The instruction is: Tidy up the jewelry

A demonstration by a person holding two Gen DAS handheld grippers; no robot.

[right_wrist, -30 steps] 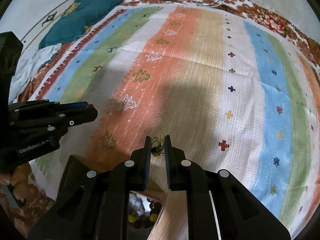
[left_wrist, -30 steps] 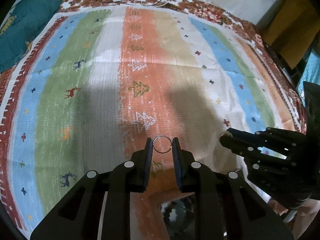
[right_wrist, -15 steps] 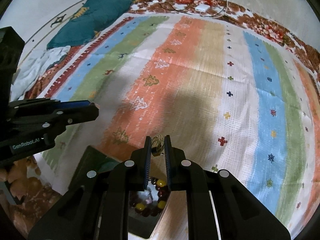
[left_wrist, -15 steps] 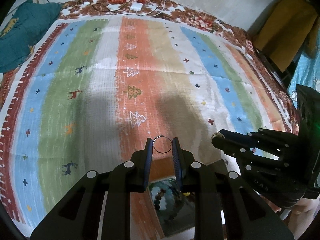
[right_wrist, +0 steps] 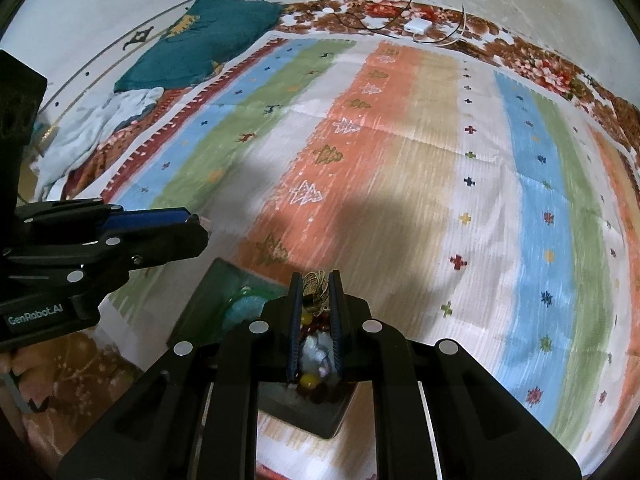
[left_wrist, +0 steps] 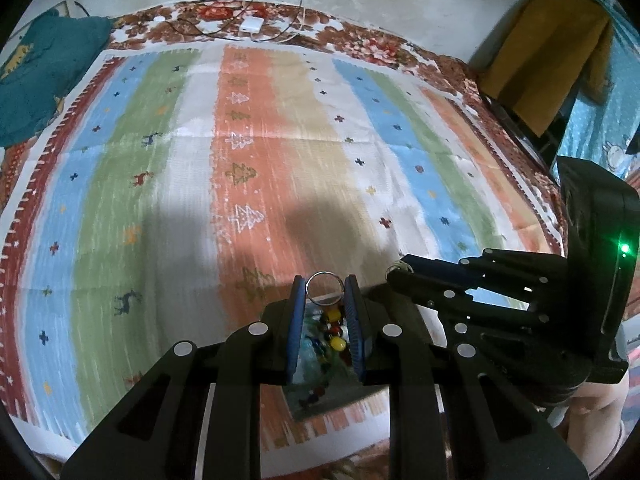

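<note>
The left tool (left_wrist: 325, 292) is clamped on a thin silver ring (left_wrist: 324, 288), held upright between its blue pads at the very tips. The right tool (right_wrist: 316, 292) is clamped on a small gold wire piece (right_wrist: 316, 291), a tangle of loops whose exact kind cannot be told. Both tools hang above a dark green tray (right_wrist: 208, 300) that lies on the striped rug (left_wrist: 280, 140); the tray holds coloured beads (left_wrist: 336, 340), yellow, red and dark ones, and something pale blue (right_wrist: 244, 310) in its left part. In each view the tool's own fingers cover most of the tray, so only strips of it show between and beside them. In the left view the right tool (left_wrist: 396, 270) reaches in just right of the ring, with the gold piece showing at its tip and a green light on its body. Beyond the tray the rug lies bare under the tools' shadows. At its far edge, well away from the tray, a white charger (left_wrist: 251, 24) with cables rests on a floral cloth (left_wrist: 360, 40); a teal cloth (right_wrist: 200, 44) lies at the rug's far left corner, and a yellow cloth (left_wrist: 552, 60) hangs at the far right.
</note>
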